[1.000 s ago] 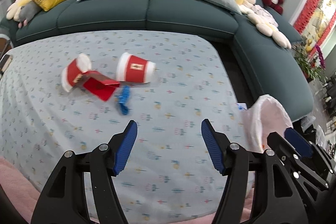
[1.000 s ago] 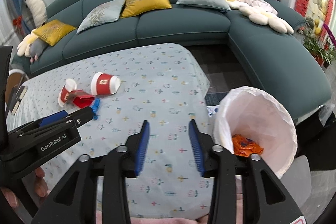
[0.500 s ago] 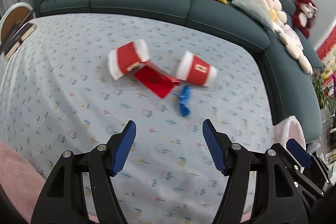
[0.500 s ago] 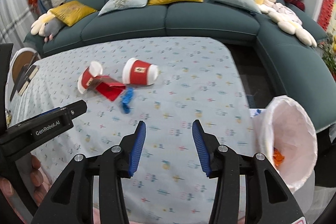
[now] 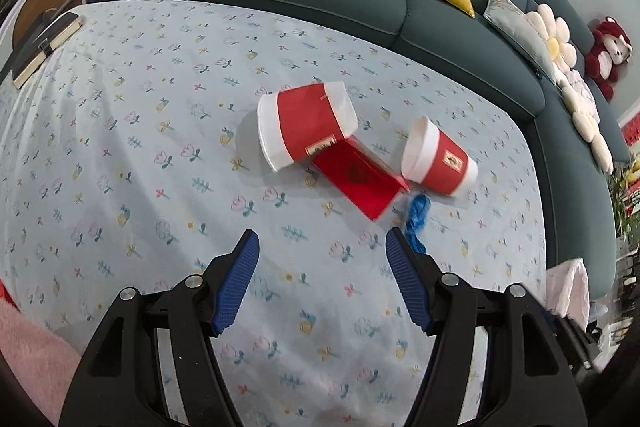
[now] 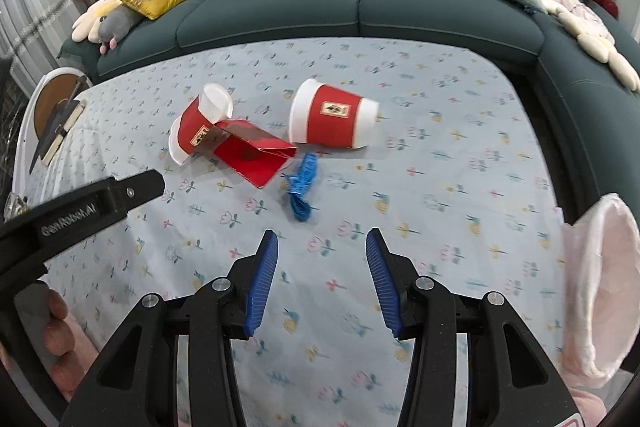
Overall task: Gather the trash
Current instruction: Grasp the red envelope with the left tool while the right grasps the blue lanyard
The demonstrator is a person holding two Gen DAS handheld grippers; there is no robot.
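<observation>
Two red-and-white paper cups lie on their sides on the flowered cloth: one to the left, one to the right. A red folded packet lies between them, partly under the left cup. A crumpled blue wrapper lies just in front. My left gripper hovers open short of the packet, nothing between its fingers. My right gripper is open too, just short of the blue wrapper. A white-lined trash bin stands off the table's right edge.
A dark teal sofa with yellow and grey cushions curves round the table's far and right sides. Books lie on a round side table at the far left. A hand holds the left gripper's body at the lower left of the right wrist view.
Both grippers have swung left and come down toward the cups, which now look larger and nearer. The bin has slid to the right edge of both views. Neither gripper's jaws visibly changed.
</observation>
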